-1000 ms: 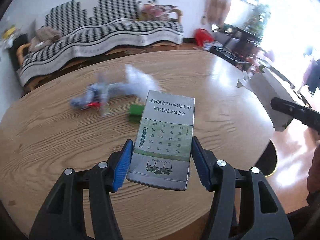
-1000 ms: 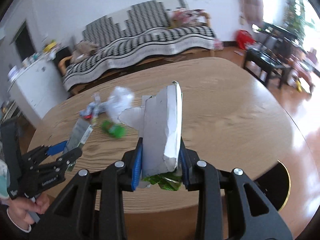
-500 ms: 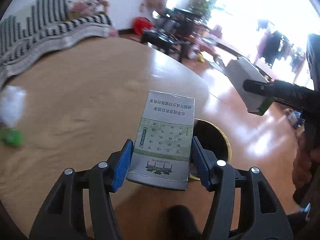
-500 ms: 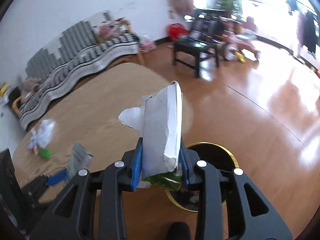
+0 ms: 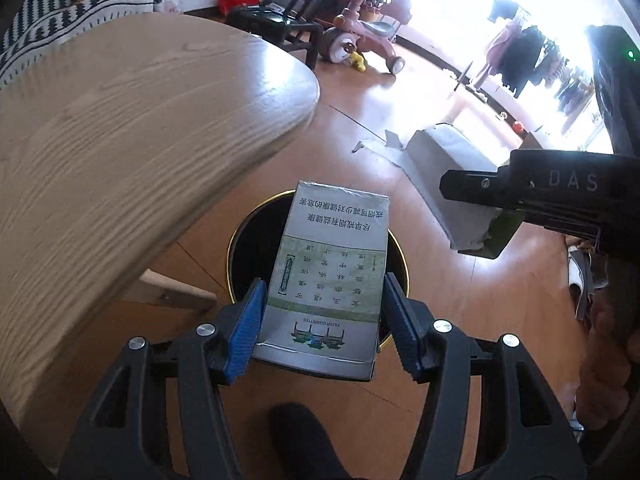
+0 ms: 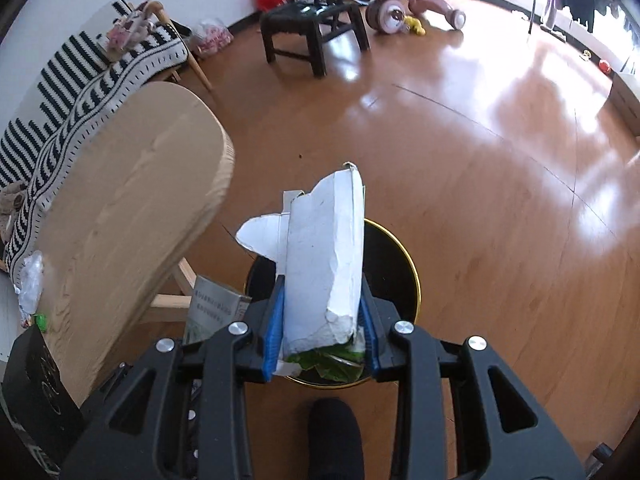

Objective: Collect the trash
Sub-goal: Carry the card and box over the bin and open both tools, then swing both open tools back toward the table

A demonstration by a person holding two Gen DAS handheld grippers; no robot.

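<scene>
Left gripper (image 5: pixel 324 320), pitched steeply down, clamped a grey-green printed cigarette carton (image 5: pixel 334 268) directly above the round black gold-rimmed bin (image 5: pixel 240 240) on the floor below it. Right gripper (image 6: pixel 322 320), likewise tilted down, pinched a crumpled white cardboard box (image 6: pixel 324 264) over the same bin (image 6: pixel 400 276). Risk: released together, both pieces could collide, or the long box catch the rim and fall outside.

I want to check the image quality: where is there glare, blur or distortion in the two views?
Left wrist view: the window area at the upper right is blown out white, the table edge bends from the fisheye lens, and the cigarette box print is sharp. Right wrist view: bright glare patches lie on the floor, the table grain looks smeared, and the white carton is sharp.
</scene>
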